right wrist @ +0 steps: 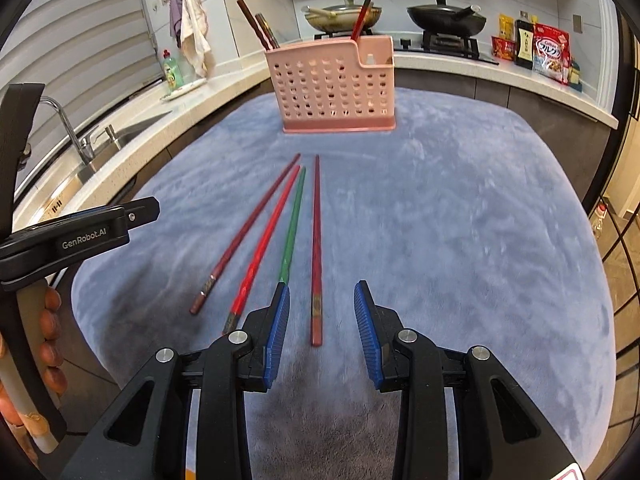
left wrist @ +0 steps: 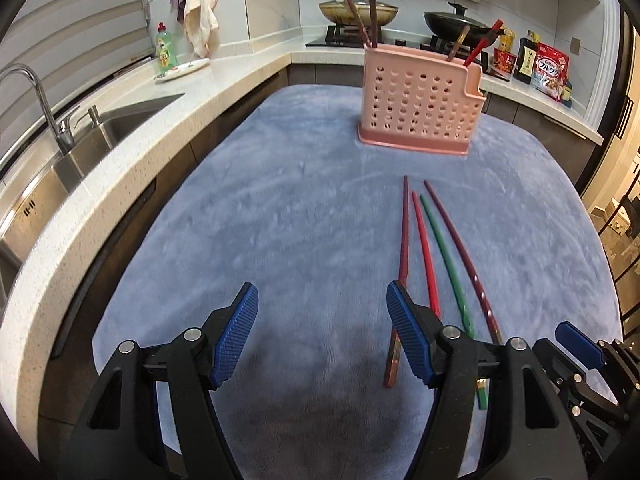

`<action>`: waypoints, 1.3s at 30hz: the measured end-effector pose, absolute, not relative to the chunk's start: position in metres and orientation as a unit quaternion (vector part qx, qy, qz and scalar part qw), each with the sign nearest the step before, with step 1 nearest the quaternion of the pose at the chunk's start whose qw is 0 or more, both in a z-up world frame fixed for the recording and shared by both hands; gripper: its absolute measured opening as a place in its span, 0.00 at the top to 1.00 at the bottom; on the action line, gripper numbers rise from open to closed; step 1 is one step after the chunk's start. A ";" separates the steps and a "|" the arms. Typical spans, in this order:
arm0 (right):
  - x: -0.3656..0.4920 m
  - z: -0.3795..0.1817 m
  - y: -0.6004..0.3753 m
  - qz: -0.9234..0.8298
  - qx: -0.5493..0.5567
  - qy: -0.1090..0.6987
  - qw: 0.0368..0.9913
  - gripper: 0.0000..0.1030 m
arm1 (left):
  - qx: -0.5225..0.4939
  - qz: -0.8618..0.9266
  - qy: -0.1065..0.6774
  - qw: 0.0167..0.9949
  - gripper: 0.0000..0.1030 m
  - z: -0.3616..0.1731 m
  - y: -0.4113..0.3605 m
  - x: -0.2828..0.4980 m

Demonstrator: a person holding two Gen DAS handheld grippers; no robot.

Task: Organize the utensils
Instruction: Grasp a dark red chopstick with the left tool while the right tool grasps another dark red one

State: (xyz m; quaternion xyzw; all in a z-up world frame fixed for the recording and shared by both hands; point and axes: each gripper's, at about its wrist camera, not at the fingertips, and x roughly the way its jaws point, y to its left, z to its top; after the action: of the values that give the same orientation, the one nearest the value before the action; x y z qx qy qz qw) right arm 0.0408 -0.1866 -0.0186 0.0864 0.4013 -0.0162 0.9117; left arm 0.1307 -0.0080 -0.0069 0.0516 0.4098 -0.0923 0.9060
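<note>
Two wrist views over a blue-grey plush cloth [left wrist: 304, 200] spread on a kitchen island. At far left, a steel sink [left wrist: 120, 128] with a chrome faucet [left wrist: 44, 100] is set into the speckled countertop [left wrist: 224, 92]; behind it stand a green dish-soap bottle [left wrist: 165, 46] and hanging towels [left wrist: 200, 12].

The left gripper [left wrist: 322, 334] hangs low over the near part of the cloth, its blue ribbed pads [left wrist: 236, 336] spread wide with nothing between them. In the right wrist view its black body shows at the left edge, a hand [right wrist: 52, 340] wrapped round the handle.

Four chopsticks lie side by side on the cloth, tips pointing toward the holder. From left to right: a dark-red chopstick [right wrist: 244, 236], a bright-red chopstick [right wrist: 266, 244], a green chopstick [right wrist: 294, 220] and a maroon chopstick [right wrist: 317, 248]. In the left wrist view, the dark-red one passes just beside the right-hand pad of the left gripper.

The right gripper [right wrist: 322, 334] is likewise released. The butt end of the maroon chopstick lies in the gap between its pads, untouched by either, and its left pad [right wrist: 276, 336] overlaps the butt of the green chopstick.

Farther back stands a pink perforated utensil holder [right wrist: 336, 88], upright on the cloth, with several chopsticks [right wrist: 256, 24] already leaning in its compartments. Behind it is a gas hob [left wrist: 348, 36] with a lidded pan [left wrist: 358, 10] and a black wok [left wrist: 456, 24]. At far right are packaged foods [left wrist: 550, 70].
</note>
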 end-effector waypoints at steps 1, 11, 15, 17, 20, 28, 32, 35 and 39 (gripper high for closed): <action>0.041 -0.023 -0.186 -0.016 0.086 0.405 0.910 0.68 | 0.051 -0.093 0.413 0.905 0.38 -0.010 -0.007 0.130; 0.049 -0.057 -0.176 -0.010 0.086 0.434 0.897 0.70 | 0.052 -0.100 0.438 0.892 0.38 -0.036 -0.003 0.121; 0.053 -0.064 -0.177 -0.014 0.086 0.441 0.893 0.79 | 0.056 -0.103 0.442 0.889 0.37 -0.041 -0.006 0.118; 0.054 -0.065 -0.178 -0.015 0.088 0.440 0.894 0.81 | 0.055 -0.107 0.444 0.888 0.36 -0.043 -0.008 0.117; 0.056 -0.066 -0.181 -0.017 0.090 0.440 0.893 0.86 | 0.054 -0.114 0.446 0.886 0.35 -0.046 -0.011 0.116; 0.051 -0.068 -0.188 -0.019 0.109 0.437 0.892 0.93 | 0.060 -0.130 0.454 0.879 0.35 -0.056 -0.022 0.114; 0.046 -0.069 -0.189 -0.020 0.115 0.436 0.892 0.93 | 0.060 -0.133 0.462 0.875 0.35 -0.063 -0.026 0.116; 0.044 -0.070 -0.189 -0.019 0.118 0.436 0.892 0.93 | 0.059 -0.135 0.468 0.872 0.40 -0.069 -0.027 0.119; 0.042 -0.070 -0.190 -0.019 0.121 0.436 0.892 0.93 | 0.059 -0.131 0.468 0.872 0.44 -0.072 -0.028 0.121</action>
State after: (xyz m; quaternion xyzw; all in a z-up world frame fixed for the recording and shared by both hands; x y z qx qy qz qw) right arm 0.0424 -0.1895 -0.0700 0.1209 0.4360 -0.0186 0.8916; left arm 0.1210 -0.0283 -0.0719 0.0592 0.4680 -0.1311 0.8720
